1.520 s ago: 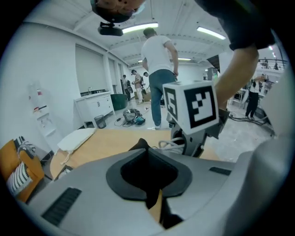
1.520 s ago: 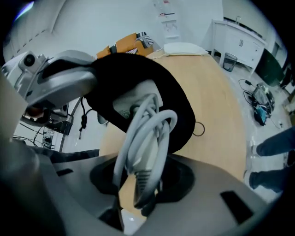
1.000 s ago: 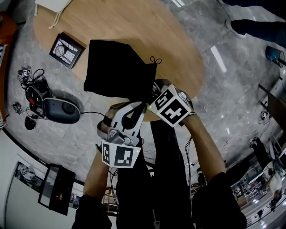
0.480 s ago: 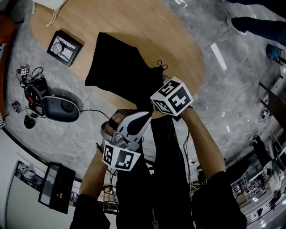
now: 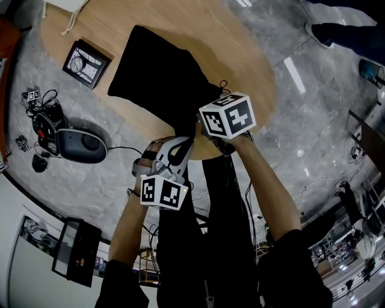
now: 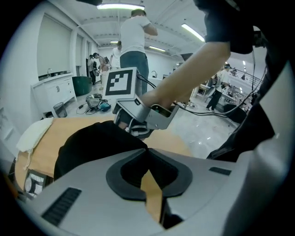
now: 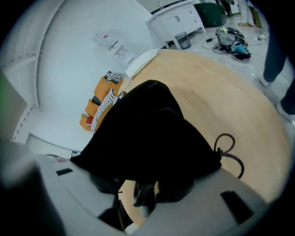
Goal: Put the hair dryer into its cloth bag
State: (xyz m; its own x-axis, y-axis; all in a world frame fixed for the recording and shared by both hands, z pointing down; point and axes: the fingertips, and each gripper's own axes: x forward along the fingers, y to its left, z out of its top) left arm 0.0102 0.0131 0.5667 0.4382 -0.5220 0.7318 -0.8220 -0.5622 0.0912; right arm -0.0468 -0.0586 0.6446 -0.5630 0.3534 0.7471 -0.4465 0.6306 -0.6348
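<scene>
The black cloth bag (image 5: 156,78) lies bulging on the round wooden table (image 5: 240,54), its mouth toward me at the near edge. No hair dryer shows anywhere. My left gripper (image 5: 185,130) reaches up to the bag's near corner. In the left gripper view its jaws (image 6: 147,150) meet, shut on the edge of the bag (image 6: 92,143). My right gripper (image 5: 207,129) sits beside it under its marker cube (image 5: 227,115). Bunched black cloth (image 7: 152,133) fills the gap between the right gripper's (image 7: 152,184) jaws. The bag's drawstring loop (image 7: 228,147) lies on the wood to its right.
A framed clock (image 5: 86,63) lies on the table's left part, with a white cloth (image 5: 69,6) at its far end. On the floor to the left sit a grey device (image 5: 81,147) and tangled cables (image 5: 42,117). People stand behind the table (image 6: 133,46).
The bag, hanging bunched from both grippers a second ago, has come down and spread flatter across the table. Both grippers sank toward the table edge, and the right one's cube rolled.
</scene>
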